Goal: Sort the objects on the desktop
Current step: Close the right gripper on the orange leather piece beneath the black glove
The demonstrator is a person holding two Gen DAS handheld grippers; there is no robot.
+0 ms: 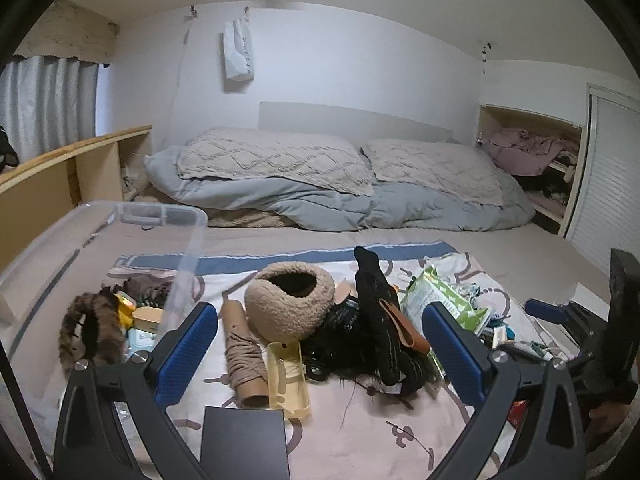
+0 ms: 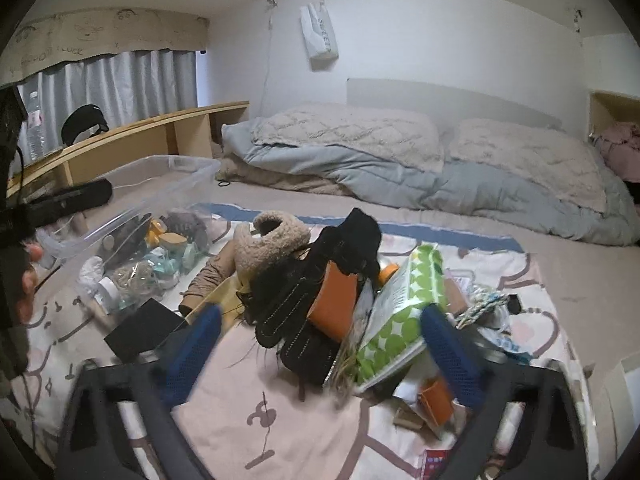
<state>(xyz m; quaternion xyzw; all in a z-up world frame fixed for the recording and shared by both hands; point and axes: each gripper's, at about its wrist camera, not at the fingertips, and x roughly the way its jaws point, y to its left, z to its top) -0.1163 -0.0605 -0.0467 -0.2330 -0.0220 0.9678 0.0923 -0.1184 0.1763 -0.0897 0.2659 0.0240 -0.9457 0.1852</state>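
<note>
A heap of loose things lies on a patterned pink cloth (image 1: 352, 432) on the bed. In the left wrist view my left gripper (image 1: 320, 309) stands open in front of a beige fuzzy slipper (image 1: 290, 304), a yarn-wrapped cardboard tube (image 1: 244, 356) and a yellow clear case (image 1: 288, 376). A black glove (image 1: 376, 320) lies just right of them. In the right wrist view my right gripper (image 2: 322, 312) is open, low over the heap. The black glove (image 2: 316, 300) and an orange leather piece (image 2: 336, 300) lie between and beyond its fingers, untouched. A green-dotted pack (image 2: 400, 308) leans beside the right finger.
A clear plastic bin (image 1: 192, 248) stands at the left and holds a fur headband (image 1: 92, 332) and several small items. A black box (image 1: 244, 440) lies near the left gripper. Pillows and a grey duvet (image 1: 320, 200) fill the far bed. A hand (image 2: 28, 280) shows at the left edge.
</note>
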